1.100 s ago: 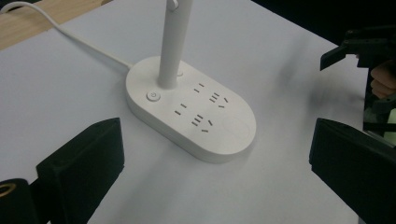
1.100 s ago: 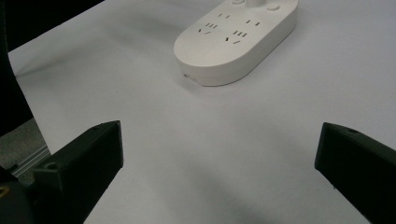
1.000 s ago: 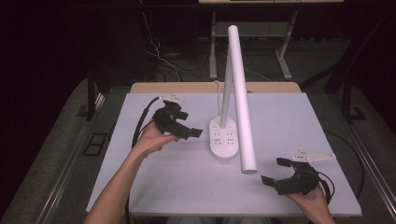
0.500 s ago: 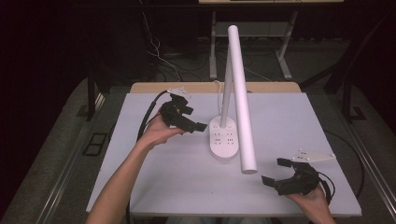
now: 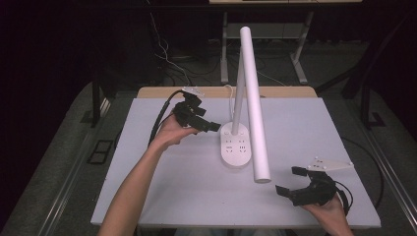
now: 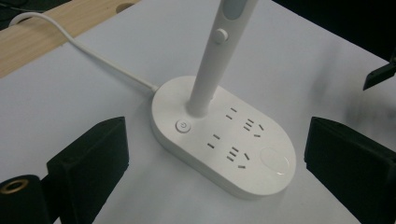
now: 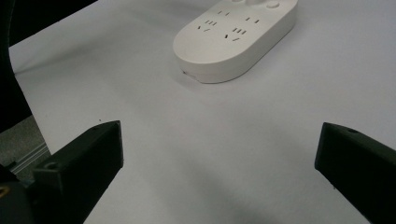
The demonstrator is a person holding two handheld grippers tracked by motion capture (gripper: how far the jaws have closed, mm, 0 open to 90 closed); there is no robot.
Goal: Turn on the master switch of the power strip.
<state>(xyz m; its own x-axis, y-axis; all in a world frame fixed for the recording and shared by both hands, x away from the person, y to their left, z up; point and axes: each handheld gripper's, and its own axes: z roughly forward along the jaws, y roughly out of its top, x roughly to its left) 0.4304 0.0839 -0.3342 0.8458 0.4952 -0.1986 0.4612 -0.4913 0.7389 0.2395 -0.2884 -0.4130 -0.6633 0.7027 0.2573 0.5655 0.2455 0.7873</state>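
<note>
White desk lamp (image 5: pixel 241 142) sits mid-table on the pale table (image 5: pixel 147 196) — oval base with socket holes, upright stem, long tube head (image 5: pixel 254 98) angled down toward you. Your left gripper (image 5: pixel 196 117) hovers just left of the base, jaws spread wide, nothing between them. In the left gripper view the base (image 6: pixel 224 140) lies between the two jaws but farther off, not touched; the power button (image 6: pixel 182 126) sits by the stem foot and the white cord (image 6: pixel 79 51) runs off toward the wooden edge. Your right gripper (image 5: pixel 302 184) is at the near right corner, well apart from the lamp — jaws open, empty, base (image 7: pixel 233 37) ahead in the right gripper view.
</note>
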